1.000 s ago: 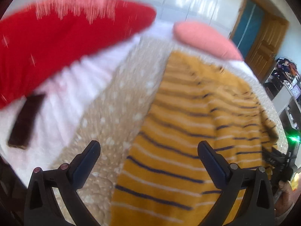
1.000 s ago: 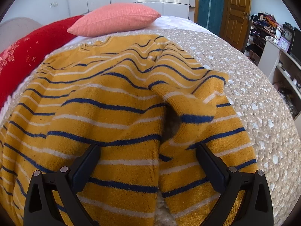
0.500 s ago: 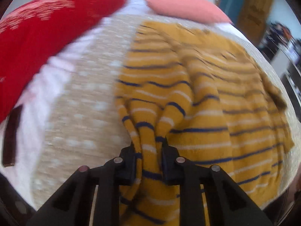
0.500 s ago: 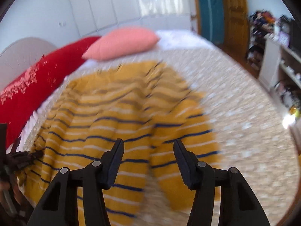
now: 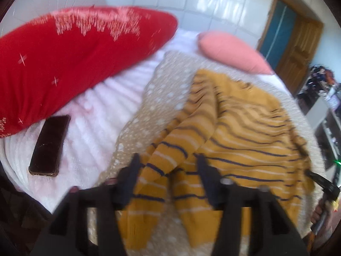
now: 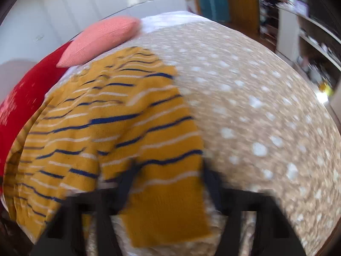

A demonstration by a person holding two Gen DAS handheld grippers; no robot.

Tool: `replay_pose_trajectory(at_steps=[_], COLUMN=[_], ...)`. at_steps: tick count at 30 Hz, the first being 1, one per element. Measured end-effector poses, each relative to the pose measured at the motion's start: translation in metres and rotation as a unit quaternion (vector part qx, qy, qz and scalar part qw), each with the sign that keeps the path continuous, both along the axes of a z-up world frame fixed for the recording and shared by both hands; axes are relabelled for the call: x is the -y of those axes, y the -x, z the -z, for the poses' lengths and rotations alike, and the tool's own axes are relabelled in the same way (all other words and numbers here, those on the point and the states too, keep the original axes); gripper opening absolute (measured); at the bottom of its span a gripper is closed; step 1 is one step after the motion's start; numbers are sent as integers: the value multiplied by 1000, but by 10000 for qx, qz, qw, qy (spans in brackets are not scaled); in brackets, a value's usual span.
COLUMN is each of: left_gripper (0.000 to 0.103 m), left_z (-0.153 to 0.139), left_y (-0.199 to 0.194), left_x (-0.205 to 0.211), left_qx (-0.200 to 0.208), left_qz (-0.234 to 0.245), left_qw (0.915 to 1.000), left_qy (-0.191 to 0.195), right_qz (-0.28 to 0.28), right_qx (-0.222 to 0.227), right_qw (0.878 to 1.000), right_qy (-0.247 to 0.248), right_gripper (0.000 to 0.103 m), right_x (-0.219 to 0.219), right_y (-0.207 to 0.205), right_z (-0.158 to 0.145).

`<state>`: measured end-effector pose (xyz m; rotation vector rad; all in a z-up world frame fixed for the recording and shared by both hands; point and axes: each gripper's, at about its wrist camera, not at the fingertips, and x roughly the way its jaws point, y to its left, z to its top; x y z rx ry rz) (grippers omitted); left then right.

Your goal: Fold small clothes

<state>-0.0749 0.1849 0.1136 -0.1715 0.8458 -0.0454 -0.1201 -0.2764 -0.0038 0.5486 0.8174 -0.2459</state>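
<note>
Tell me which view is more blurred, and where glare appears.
Right wrist view: heavier motion blur, smearing the mustard-yellow navy-striped knitted sweater and the spotted beige bedspread. Left wrist view: milder blur; the dark rectangular phone stays fairly readable, and glare whitens the glossy white wall panels.

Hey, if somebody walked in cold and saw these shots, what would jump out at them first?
The mustard striped sweater, spread mid-bed on the dotted beige blanket. Next, the big red cushion at its upper left in the left wrist view, with a dark phone on the white sheet below it, and a pink pillow at the bed's head.
</note>
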Motion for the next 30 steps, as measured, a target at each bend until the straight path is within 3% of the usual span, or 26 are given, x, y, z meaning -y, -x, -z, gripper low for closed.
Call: replay_pose_trajectory(at_steps=[2, 5, 7, 9, 10, 12, 14, 15, 16, 17, 19, 21, 24, 26, 27, 28, 29, 30], left_gripper=[75, 79, 80, 80, 80, 80, 80, 80, 80, 80, 80, 82, 90, 90, 70, 29, 17, 12], left_z=[-14, -18, -12, -4, 4, 19, 39, 50, 58, 67, 79, 86, 96, 96, 95, 92, 90, 86], left_y=[20, 25, 29, 31, 32, 33, 27, 22, 18, 11, -1, -9, -15, -14, -14, -13, -12, -11], left_x=[5, 14, 18, 19, 22, 27, 34, 38, 40, 44, 50, 57, 68, 76, 82, 88, 90, 91], left_qx=[196, 324, 248, 153, 71, -80, -345, -479, -562, -685, -813, -838, -842, -850, -877, -912, -962, -990], left_qz=[91, 249, 342, 404, 451, 553, 689, 762, 790, 810, 861, 864, 671, 606, 641, 605, 614, 653], left_qw=[9998, 9991, 9990, 9988, 9986, 9979, 9957, 9939, 9928, 9913, 9892, 9895, 9906, 9925, 9929, 9937, 9934, 9927], left_qy=[30, 79, 166, 229, 261, 337, 507, 636, 698, 775, 866, 803, 839, 632, 488, 225, 126, 200], right_qz=[98, 743, 1386, 2119, 2292, 2088, 1339, 809, 265, -433, -1194, -1531, -1375, -1270, -1240, -1274, -1444, -1439], right_qx=[192, 30, -271, -846, -962, -624, -197, 42, 270, 473, 495, 411, 412, 427, 407, 414, 463, 541], right_qw=[9998, 9951, 9830, 9574, 9527, 9669, 9870, 9949, 9989, 9977, 9891, 9841, 9889, 9909, 9914, 9910, 9880, 9866], right_qy=[46, 657, 1174, 1769, 1748, 1327, 865, 594, 274, -202, -700, -803, -383, -94, -25, -9, -301, -544], right_gripper=[11, 11, 11, 12, 16, 19, 31, 45, 56, 58, 58, 58, 77, 75, 54, 11, 11, 11], right_x=[8, 33, 58, 81, 86, 77, 44, 22, -1, -35, -82, -115, -149, -166, -167, -170, -163, -149], right_y=[7, 26, 41, 58, 69, 85, 90, 90, 88, 82, 68, 59, 37, 25, 21, 17, 8, 0], right_z=[-12, -28, -33, -34, -35, -41, -45, -45, -43, -36, -21, -5, -1, -9, -11, -13, -13, -16])
